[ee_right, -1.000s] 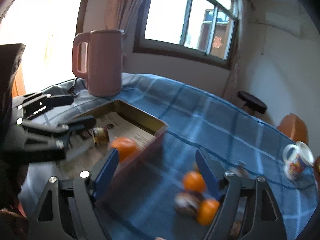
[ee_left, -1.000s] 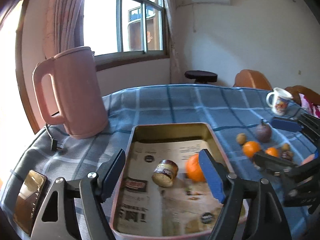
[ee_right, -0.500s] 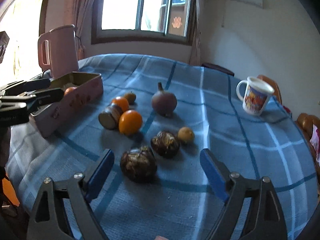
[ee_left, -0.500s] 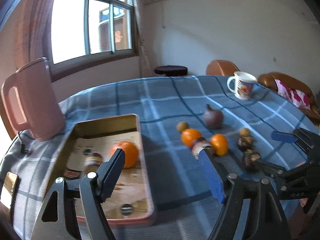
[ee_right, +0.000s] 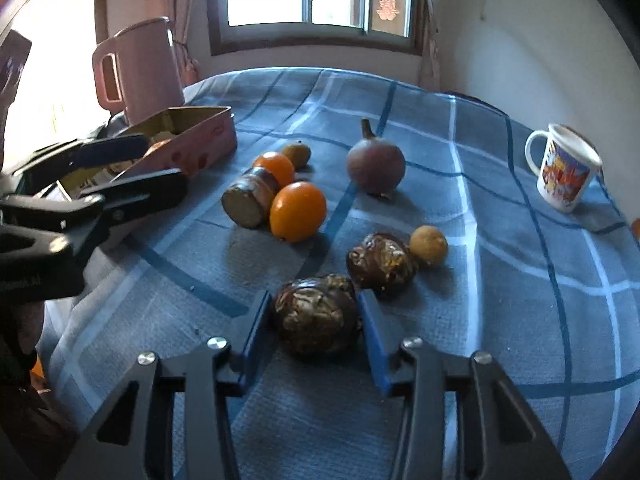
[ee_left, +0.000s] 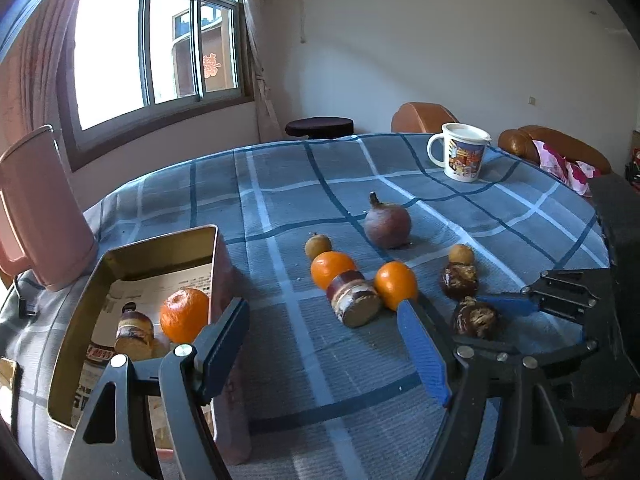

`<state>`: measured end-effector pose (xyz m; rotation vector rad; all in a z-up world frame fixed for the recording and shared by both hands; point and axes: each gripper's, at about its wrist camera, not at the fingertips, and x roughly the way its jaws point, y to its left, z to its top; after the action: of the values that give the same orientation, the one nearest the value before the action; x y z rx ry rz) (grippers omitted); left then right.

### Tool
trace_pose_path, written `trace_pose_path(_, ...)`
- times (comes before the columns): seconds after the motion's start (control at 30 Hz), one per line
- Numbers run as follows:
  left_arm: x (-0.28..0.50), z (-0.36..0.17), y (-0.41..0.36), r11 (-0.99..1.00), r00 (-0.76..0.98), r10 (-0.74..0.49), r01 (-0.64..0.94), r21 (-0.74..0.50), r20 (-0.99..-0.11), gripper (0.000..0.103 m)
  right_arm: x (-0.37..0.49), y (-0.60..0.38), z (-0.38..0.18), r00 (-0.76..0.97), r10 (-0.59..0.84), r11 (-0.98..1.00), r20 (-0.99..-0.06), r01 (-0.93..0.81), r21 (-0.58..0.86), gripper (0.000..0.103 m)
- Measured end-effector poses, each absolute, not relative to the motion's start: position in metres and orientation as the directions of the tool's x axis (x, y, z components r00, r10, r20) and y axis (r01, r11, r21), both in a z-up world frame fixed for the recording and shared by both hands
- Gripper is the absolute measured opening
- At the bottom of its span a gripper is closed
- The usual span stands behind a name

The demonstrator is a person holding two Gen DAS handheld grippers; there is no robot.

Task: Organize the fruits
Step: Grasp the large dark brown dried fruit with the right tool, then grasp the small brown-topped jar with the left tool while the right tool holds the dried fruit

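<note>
Daylight from a wide window falls across a round counter (ee_left: 280, 184) under a blue checked cloth. Largest on it is a pink kettle (ee_right: 140, 68) at the far left edge, then the open gold-lined tin box (ee_left: 100, 264), which already holds one orange (ee_left: 184, 314) and a small jar (ee_left: 134, 334) on printed paper.

Half a second ago the right tongs (ee_right: 318, 320) hovered wide apart short of the fruit; now their blue pads stand close against both sides of the nearest dark wrinkled fruit (ee_right: 316, 320), which sits on the cloth. Whether they are pressing it yet I cannot tell. The left tongs (ee_left: 324, 344), a second ago over the box, have swung toward the loose fruit and hang apart, holding nothing. Judging by that, the next piece is about to be picked for the box, and most of the sorting remains.

Left on the cloth, by size: a purple round fruit with a stem (ee_right: 375, 166), a white mug (ee_right: 566, 170) with a cartoon print, a toppled jar (ee_right: 250, 196) touching two oranges (ee_right: 298, 210), a second dark wrinkled fruit (ee_right: 380, 262), and two small yellowish fruits (ee_right: 428, 245).

Writing: a red paper cutting on the window pane (ee_right: 387, 9) looks like a Chinese character; the box paper's print is too small to read.
</note>
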<state>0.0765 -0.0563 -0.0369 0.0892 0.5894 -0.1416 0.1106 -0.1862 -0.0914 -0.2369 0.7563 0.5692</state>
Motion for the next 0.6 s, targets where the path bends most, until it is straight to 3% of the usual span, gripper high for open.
trace_pose_path(0.43,0.115,-0.047,-0.064,0.991,0.779,-0.086,0.133,0.029,-0.620,0.077,0.126,-0.193,-0.060,0.724,0.323,0.894,-0.610,-0.445,-0.055,0.047)
trace_pose_path(0.47,0.119,-0.048,-0.064,0.991,0.772,-0.084,0.128,0.025,-0.630,0.076,0.129,-0.193,-0.058,0.736,0.311,0.900,-0.601,-0.432,-0.064,0.047)
trace_pose_path(0.53,0.127,-0.050,-0.063,0.993,0.759,-0.090,0.120,0.003,-0.645,0.064,0.135,-0.190,-0.056,0.756,0.287,0.909,-0.588,-0.409,-0.082,0.047)
trace_pose_path(0.6,0.132,-0.052,-0.066,0.993,0.751,-0.082,0.118,0.011,-0.656,0.064,0.139,-0.189,-0.057,0.755,0.291,0.910,-0.588,-0.409,-0.074,0.047)
